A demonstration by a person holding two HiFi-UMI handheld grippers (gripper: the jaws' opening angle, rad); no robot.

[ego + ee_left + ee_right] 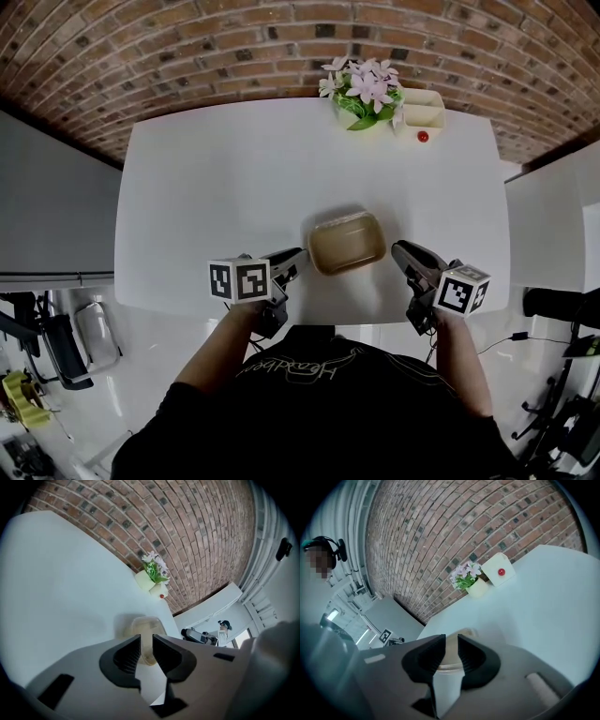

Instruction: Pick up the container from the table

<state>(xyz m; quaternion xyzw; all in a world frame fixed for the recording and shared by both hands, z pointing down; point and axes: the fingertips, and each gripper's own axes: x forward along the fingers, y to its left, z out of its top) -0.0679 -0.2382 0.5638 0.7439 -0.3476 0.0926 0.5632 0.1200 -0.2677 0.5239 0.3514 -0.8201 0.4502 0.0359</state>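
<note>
A tan container (347,242) with a clear lid lies on the white table (216,178), close to its front edge. My left gripper (302,255) is just left of it at table height, and my right gripper (398,249) is just right of it. In the left gripper view the jaws of the left gripper (146,641) stand a little apart with nothing between the pads, and the container (146,626) shows beyond the gap. The right gripper (451,641) is likewise open and empty, with the container (465,632) right ahead of it.
A pot of pink flowers (364,89) and a white box (424,108) with a small red ball (423,137) in front of it stand at the table's far edge. A brick wall runs behind the table. The person's torso is at the near edge.
</note>
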